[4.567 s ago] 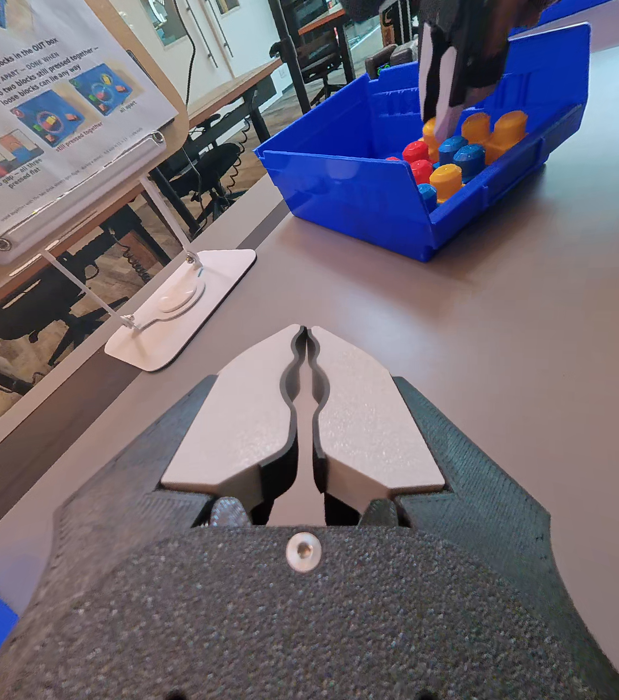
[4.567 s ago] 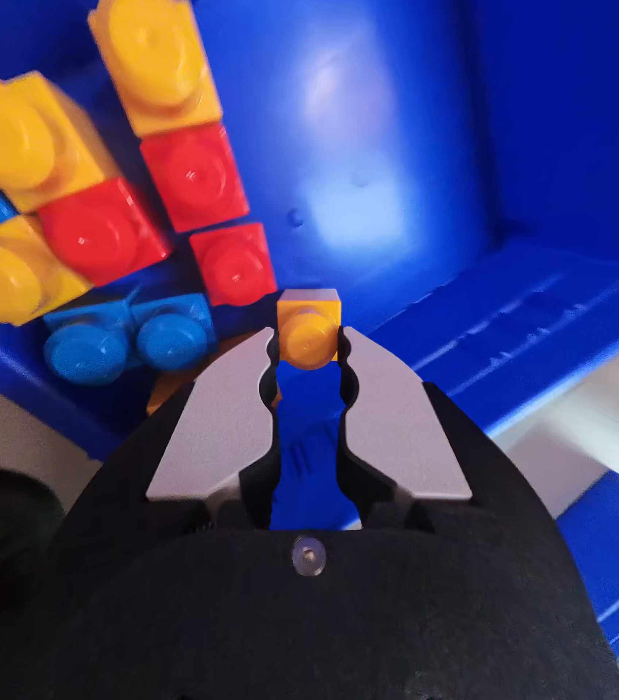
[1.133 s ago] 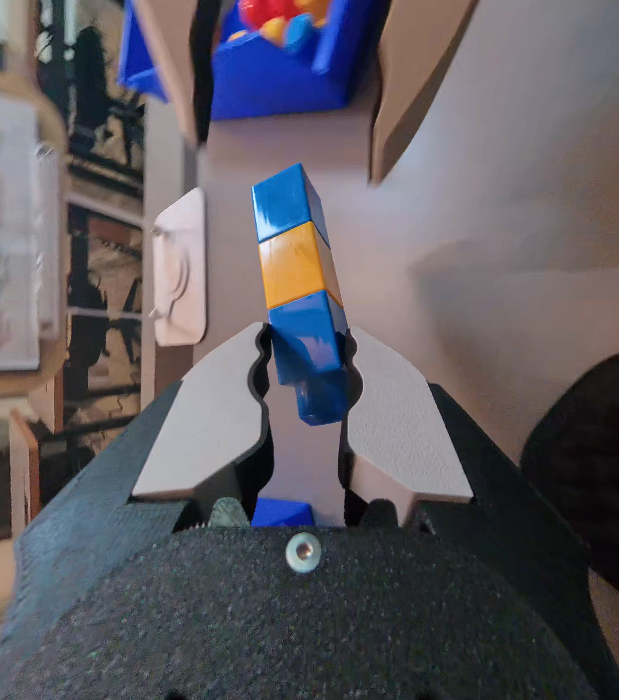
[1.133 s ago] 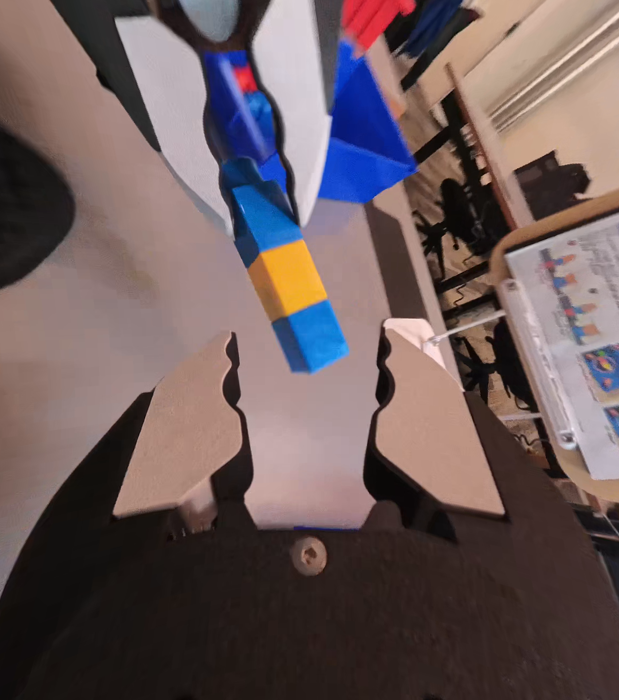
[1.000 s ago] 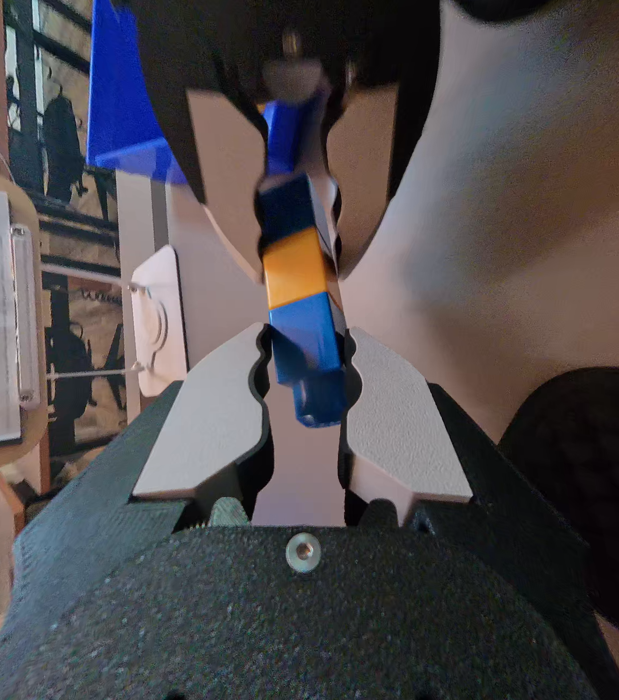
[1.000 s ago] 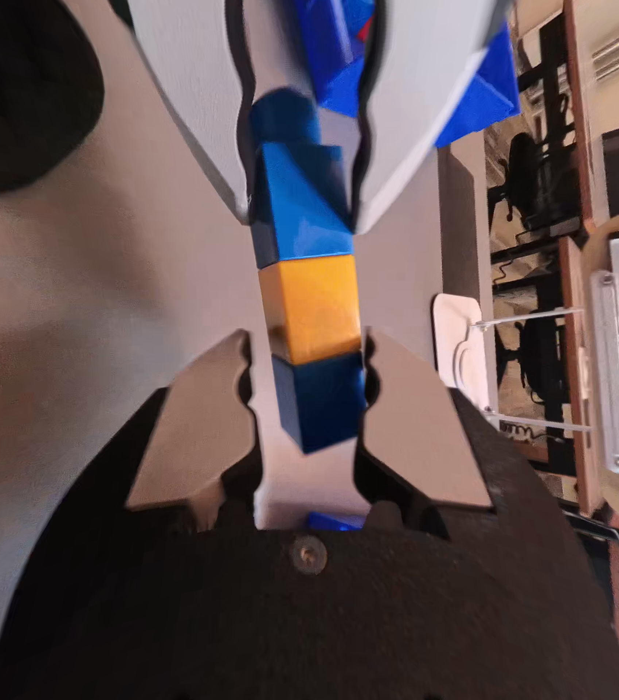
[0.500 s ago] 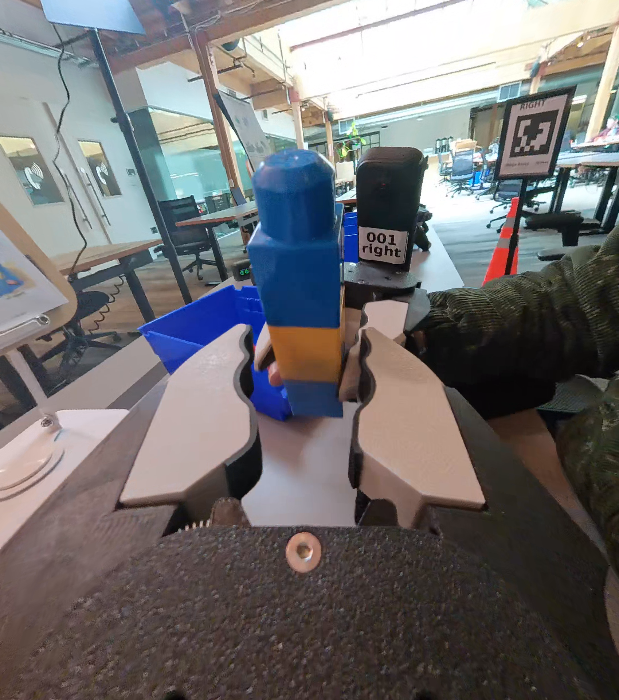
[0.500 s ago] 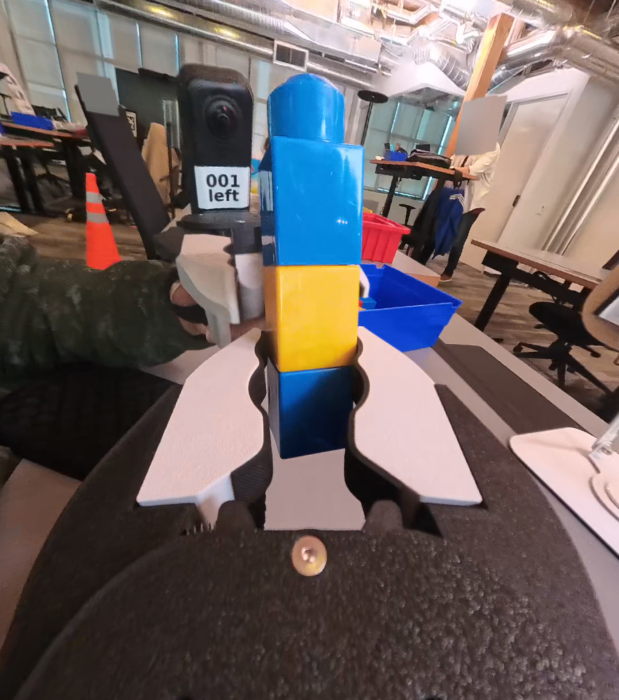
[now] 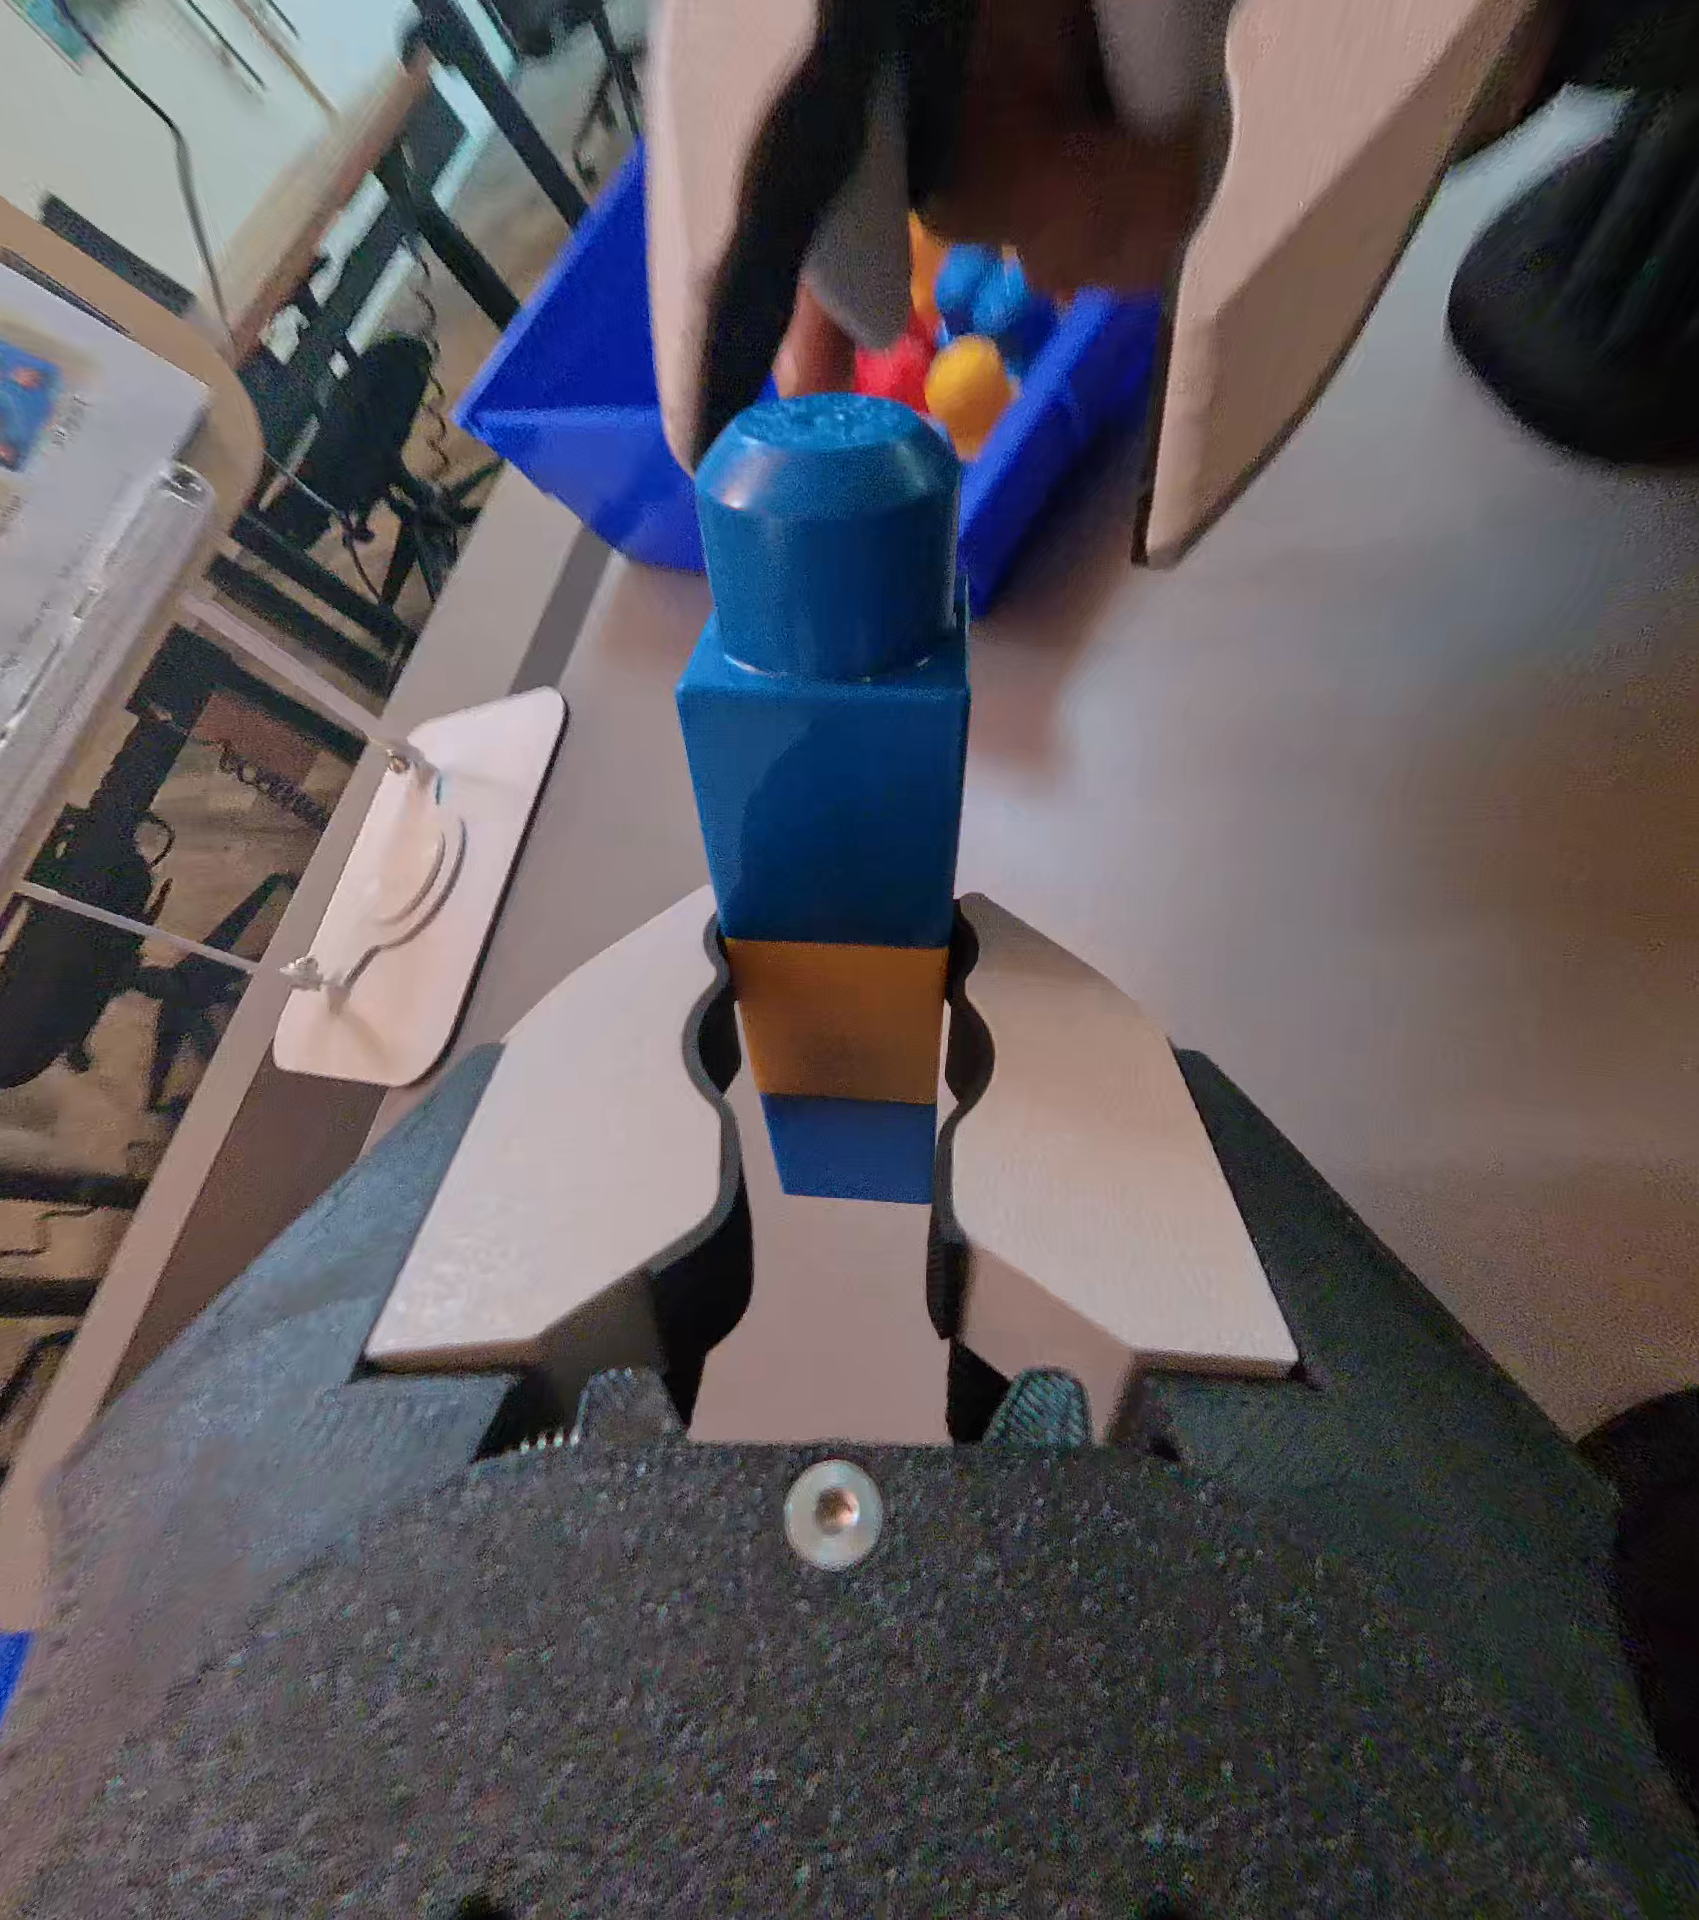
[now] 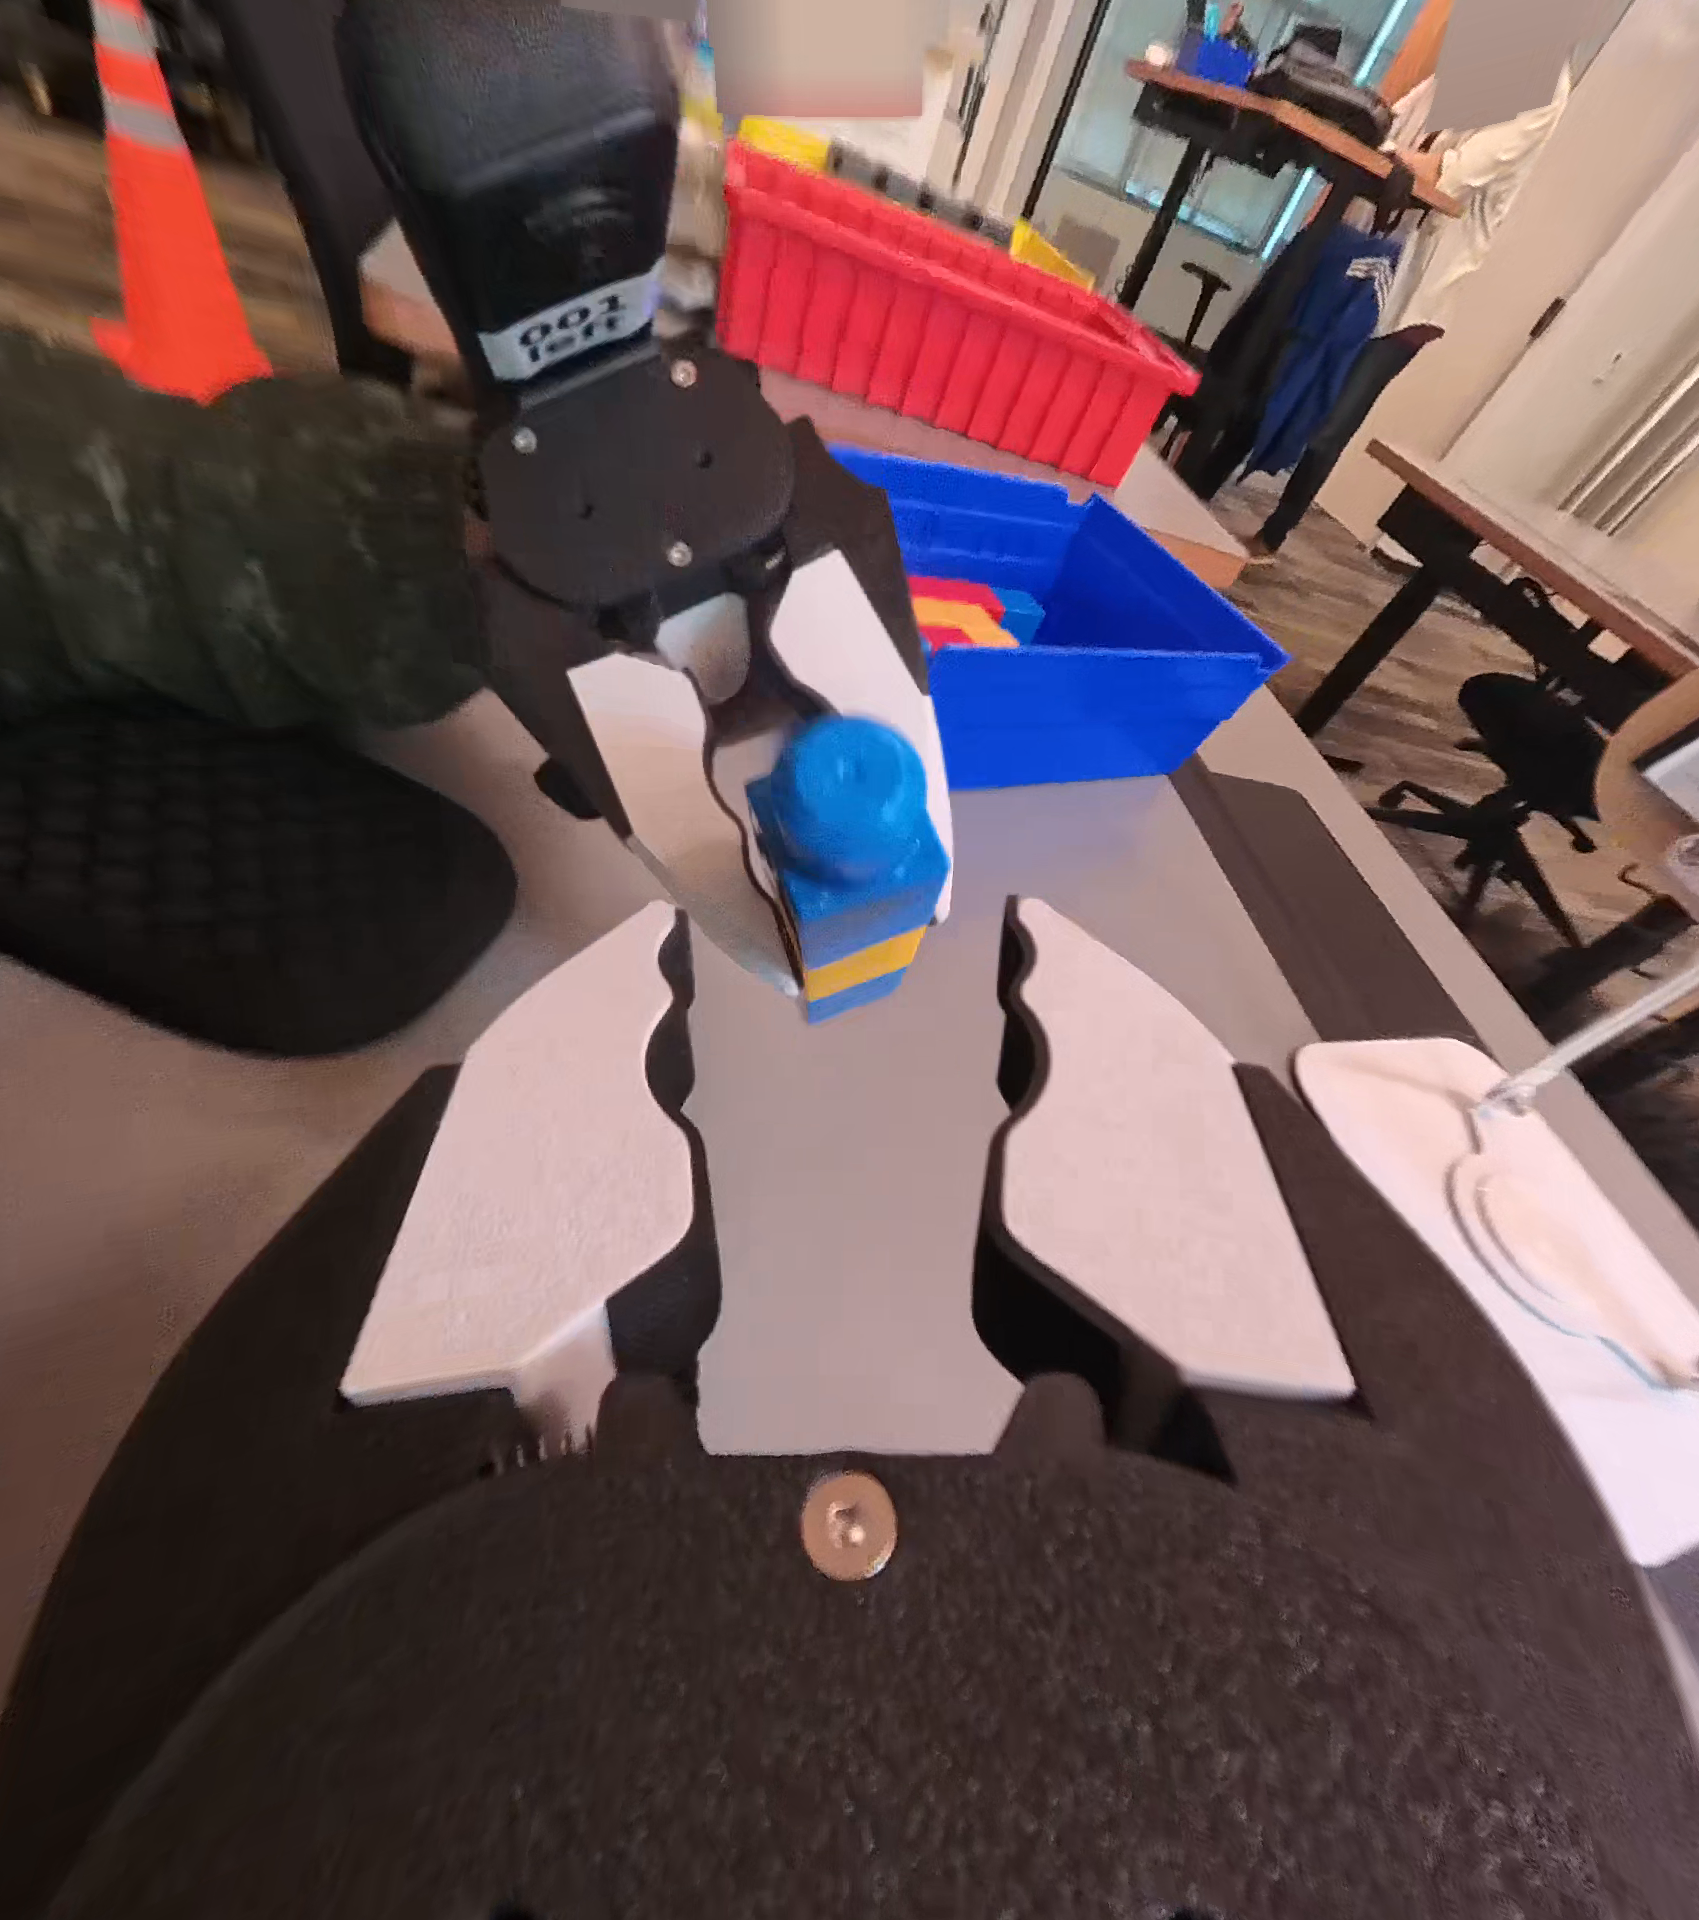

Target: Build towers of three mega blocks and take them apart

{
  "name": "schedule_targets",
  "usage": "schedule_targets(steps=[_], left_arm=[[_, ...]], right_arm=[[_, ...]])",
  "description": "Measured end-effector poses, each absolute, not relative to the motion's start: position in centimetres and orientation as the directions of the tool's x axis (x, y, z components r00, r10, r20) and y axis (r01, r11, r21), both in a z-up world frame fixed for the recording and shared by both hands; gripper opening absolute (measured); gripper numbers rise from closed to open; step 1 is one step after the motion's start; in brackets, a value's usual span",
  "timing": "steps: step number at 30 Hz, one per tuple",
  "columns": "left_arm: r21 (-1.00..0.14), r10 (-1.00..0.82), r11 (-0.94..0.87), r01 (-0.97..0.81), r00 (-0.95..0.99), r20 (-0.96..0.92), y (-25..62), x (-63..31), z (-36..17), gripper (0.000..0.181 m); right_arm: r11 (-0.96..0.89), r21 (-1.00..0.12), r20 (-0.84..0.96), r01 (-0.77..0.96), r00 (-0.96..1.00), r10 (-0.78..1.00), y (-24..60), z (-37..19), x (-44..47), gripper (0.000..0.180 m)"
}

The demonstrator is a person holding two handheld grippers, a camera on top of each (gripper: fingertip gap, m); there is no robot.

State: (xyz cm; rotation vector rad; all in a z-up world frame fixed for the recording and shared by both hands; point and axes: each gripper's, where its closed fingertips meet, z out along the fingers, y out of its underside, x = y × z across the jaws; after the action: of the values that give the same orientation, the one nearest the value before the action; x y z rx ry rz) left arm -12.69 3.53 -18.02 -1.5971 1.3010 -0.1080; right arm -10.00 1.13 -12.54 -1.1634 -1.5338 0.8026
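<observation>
Three blocks: one tower (image 9: 829,894), blue on top, yellow in the middle, blue at the bottom, upright on the table (image 9: 1344,831).
Left gripper (image 9: 837,997): jaws pinch the tower; contact looks to fall at the yellow block, with the lower blue block sitting deeper in the gap.
Why that grip: holding low probably steadies the base so the top block can be pulled off.
Right gripper (image 10: 840,997): jaws spread, nothing between them; tips point at the tower from the opposite side, near it but apart.
Tower against right jaws: just ahead of the tips, roughly in line with the gap, outside it.
Top block (image 9: 824,665): stands clear above the left jaws, stud up, free to grab.
Bin (image 10: 1105,665): blue, behind the tower, holding loose blocks (image 9: 964,353).
Stand (image 9: 419,883): white base plate at the table edge, apart from the tower.
Step, as I judge it: tower built; taking apart is next.
</observation>
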Motion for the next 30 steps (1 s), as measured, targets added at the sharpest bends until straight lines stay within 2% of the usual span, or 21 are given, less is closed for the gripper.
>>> schedule_targets(steps=[3, 7, 10, 30], left_arm=[[-0.622, -0.755, 0.120, -0.774, 0.335, -0.563, 3.6, -12.4, -20.2, 0.036], [-0.489, -0.731, 0.126, -0.863, 0.252, -0.633, 3.8, -12.7, -22.0, 0.037], [-0.508, -0.750, 0.123, -0.852, 0.255, -0.610, 3.6, -12.8, -22.4, 0.036], [-0.539, -0.789, 0.140, -0.830, 0.235, -0.568, 2.7, -13.1, -22.6, 0.036]], right_arm=[[0.393, -0.833, 0.396, 0.389, -0.076, 0.915, 0.7, -14.5, -10.0, 0.052], [0.437, -0.762, 0.438, 0.478, -0.115, 0.891, 0.7, -16.8, -10.2, 0.029], [0.451, -0.698, 0.468, 0.556, -0.121, 0.875, 1.4, -18.0, -9.8, 0.029], [0.500, -0.638, 0.522, 0.585, -0.149, 0.840, 1.7, -19.3, -9.8, 0.030]])
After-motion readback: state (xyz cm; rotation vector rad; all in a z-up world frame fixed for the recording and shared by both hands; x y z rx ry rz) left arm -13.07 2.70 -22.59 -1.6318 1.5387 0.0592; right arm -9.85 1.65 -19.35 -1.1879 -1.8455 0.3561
